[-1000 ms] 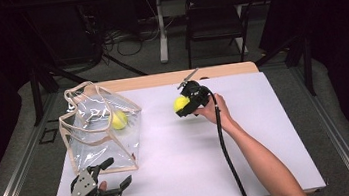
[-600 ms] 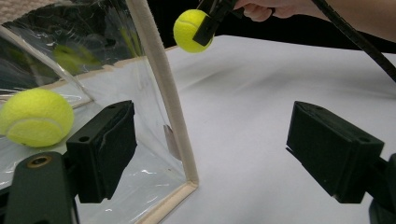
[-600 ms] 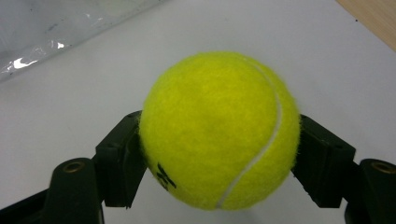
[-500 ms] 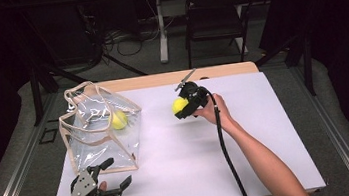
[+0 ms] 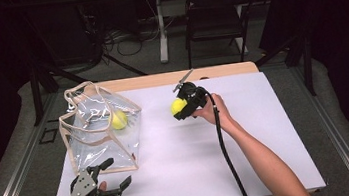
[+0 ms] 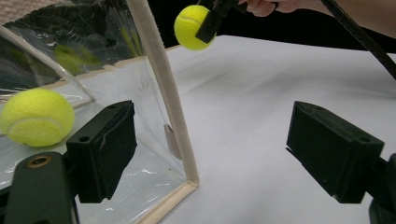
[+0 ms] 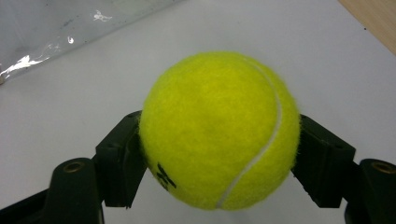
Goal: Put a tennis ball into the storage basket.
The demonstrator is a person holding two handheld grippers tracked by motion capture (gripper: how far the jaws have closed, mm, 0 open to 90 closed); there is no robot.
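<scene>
Above the table, the right gripper (image 5: 183, 108), jaws pinching the tennis ball (image 5: 178, 106), has drifted slightly leftward.

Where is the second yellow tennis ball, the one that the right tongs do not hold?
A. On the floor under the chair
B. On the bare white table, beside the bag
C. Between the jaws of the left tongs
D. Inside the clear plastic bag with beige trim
D: the loose yellow tennis ball lies inside the clear plastic bag with beige trim, seen through its wall, while the right tongs grip the other yellow tennis ball above the table.
</scene>
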